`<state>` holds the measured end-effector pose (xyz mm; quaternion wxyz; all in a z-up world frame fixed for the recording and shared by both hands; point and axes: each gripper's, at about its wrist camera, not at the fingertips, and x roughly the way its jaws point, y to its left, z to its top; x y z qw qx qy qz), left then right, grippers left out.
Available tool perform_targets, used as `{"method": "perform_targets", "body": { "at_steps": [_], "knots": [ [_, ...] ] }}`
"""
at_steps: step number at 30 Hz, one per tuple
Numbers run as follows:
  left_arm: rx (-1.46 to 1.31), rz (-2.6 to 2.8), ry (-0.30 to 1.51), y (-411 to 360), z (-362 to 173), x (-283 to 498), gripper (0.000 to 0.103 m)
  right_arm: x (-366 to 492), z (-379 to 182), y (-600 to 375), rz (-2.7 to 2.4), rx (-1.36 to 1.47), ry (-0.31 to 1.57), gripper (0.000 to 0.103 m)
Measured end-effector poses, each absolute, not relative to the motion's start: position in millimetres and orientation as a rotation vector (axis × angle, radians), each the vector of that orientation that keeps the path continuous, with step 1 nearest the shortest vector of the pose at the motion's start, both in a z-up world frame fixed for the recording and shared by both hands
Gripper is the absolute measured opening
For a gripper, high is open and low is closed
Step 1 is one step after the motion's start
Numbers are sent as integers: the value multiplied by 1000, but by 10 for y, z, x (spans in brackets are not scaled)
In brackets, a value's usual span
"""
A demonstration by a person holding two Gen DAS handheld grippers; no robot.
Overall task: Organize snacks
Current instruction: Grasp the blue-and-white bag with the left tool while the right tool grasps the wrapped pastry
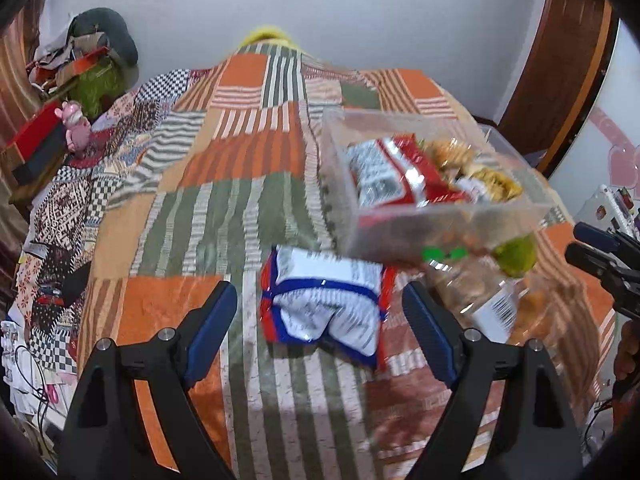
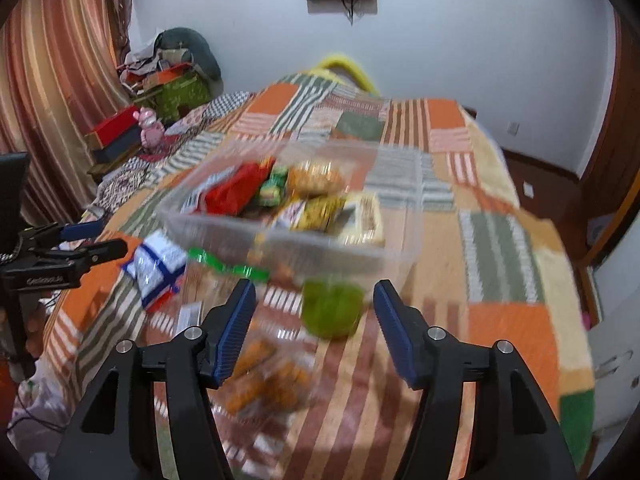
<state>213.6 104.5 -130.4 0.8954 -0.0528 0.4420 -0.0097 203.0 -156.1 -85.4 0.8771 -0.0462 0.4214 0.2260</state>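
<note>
Angling down over bedspread [image 1: 224, 208], both grippers' jaws apart, empty.

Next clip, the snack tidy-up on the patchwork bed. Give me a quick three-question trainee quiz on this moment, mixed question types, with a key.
1. True or false: the white packet with blue stripes already lies inside the clear plastic container.
2. Multiple choice: what lies on the bedspread directly ahead of the right gripper, between its open fingers? A) a green round item B) a red box C) a pink toy
3. Fill in: the left gripper is ____, with nothing pressed between its pads.

Key
1. False; it lies on the bedspread in front of the container.
2. A, the green round item.
3. Open.
</note>
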Motion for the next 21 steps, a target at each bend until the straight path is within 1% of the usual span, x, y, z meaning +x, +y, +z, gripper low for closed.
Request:
{"method": "perform_targets", "body": {
  "at_steps": [2, 4, 5, 6, 9, 14, 19, 21],
  "knots": [
    [-106, -30, 924, 1053, -1394, 2169, 86, 1982, -936, -1540, 477, -99, 901, 62],
    [-100, -31, 930, 1049, -1486, 2229, 91, 1938, -1011, -1506, 478, -111, 920, 63],
    [-97, -30, 931, 1045, -1522, 2256, 93, 1918, -1039, -1494, 475, -114, 925, 67],
    [-94, -31, 934, 1037, -1564, 2290, 93, 1908, -1070, -1476, 472, -114, 929, 73],
    [-89, -47, 970, 1030, -1725, 2402, 93, 1885, -1098, -1470, 478, -97, 934, 80],
    [-113, -81, 1048, 997, -2003, 2559, 94, 1916, -1154, -1410, 512, -80, 964, 84],
    [-137, -91, 1031, 1005, -2050, 2585, 95, 1919, -1247, -1298, 529, -92, 988, 88],
    [-142, -93, 1020, 1012, -2045, 2565, 93, 1919, -1281, -1264, 533, -95, 998, 90]
  ]
}}
